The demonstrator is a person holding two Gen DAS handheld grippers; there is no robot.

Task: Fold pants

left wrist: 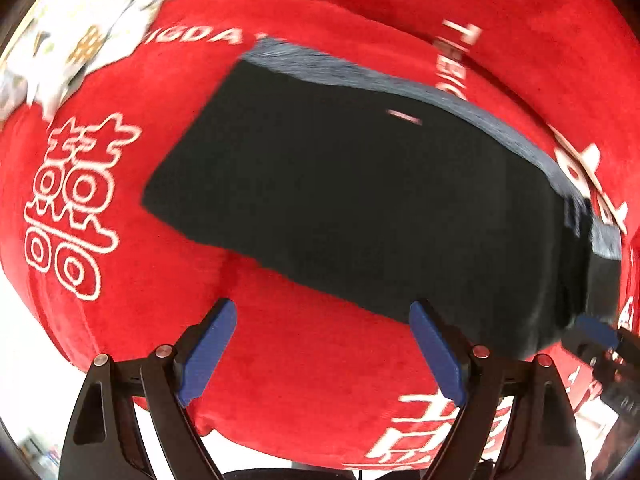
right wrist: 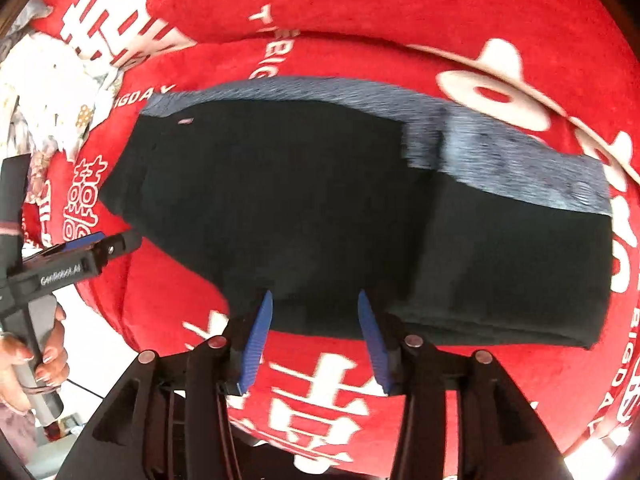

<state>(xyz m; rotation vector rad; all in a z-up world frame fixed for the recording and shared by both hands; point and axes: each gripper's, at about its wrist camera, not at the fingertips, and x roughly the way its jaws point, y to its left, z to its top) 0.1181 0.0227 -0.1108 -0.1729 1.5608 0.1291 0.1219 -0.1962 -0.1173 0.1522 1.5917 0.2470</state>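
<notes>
Pants look folded, both grippers clear of the cloth.

The dark pants with a grey-blue waistband (right wrist: pixel 320 208) lie in a layered block on the red plush blanket (right wrist: pixel 400 8); left gripper (left wrist: pixel 322 354) and right gripper (right wrist: pixel 314 340) hang beside them, jaws open, empty.

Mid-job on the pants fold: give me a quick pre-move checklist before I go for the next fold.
1. Left gripper empty and open: ok, blue pads wide apart over the red blanket, nothing between them.
2. Right gripper free of cloth: ok, jaws apart above the near hem, not pinching it.
3. Pants folded into a compact stack: ok, dark layers lie one on another, grey waistband along the far edge.
4. Edges aligned: cannot tell, motion blur hides the hem lines.
5. Grippers clear of each other: ok, the left one sits off the pants' left end in the right wrist view.
6. Floral cloth clear of the pants: ok.
</notes>
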